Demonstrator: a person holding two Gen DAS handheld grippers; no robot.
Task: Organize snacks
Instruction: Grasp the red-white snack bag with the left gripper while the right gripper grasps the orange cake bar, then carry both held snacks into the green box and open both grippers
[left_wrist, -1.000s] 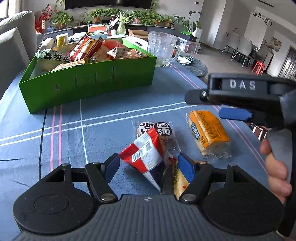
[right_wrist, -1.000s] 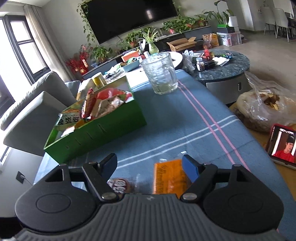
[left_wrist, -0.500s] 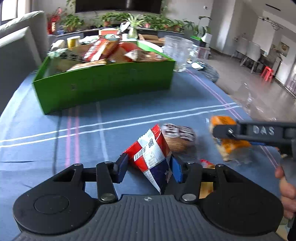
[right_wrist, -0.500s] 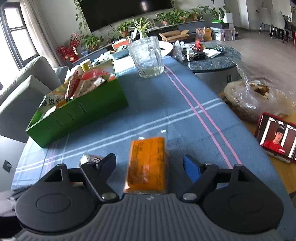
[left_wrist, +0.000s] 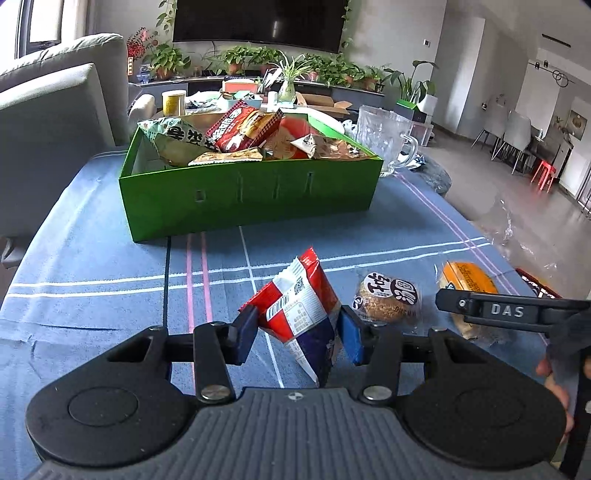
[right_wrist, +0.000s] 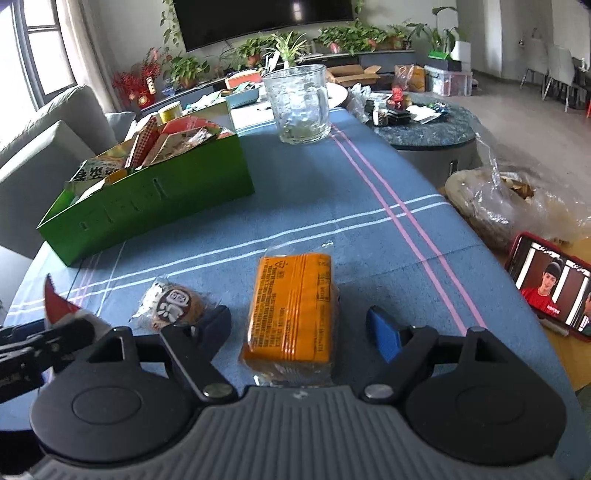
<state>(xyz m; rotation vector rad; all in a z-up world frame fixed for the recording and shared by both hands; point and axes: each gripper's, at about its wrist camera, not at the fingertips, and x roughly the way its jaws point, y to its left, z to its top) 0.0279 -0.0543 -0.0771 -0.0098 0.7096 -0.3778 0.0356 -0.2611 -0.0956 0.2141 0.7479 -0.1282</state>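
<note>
— Where's the red-and-white packet (left_wrist: 301, 306)?

— Clamped between the pads of the left gripper (left_wrist: 297, 334), whose jaws have just been closing on it, above the blue tablecloth (left_wrist: 110, 266), short of the green box (left_wrist: 251, 195).

— And the orange packet (right_wrist: 291, 306)?

— Flat on the cloth between the parted jaws of the right gripper (right_wrist: 299, 330), pads clear of it.

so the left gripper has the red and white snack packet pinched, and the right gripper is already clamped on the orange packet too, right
Not quite. The left gripper does pinch the red and white snack packet. But the right gripper is not clamped: the right wrist view shows its jaws open on either side of the orange packet, gaps on both sides, the packet lying on the blue tablecloth.
</note>
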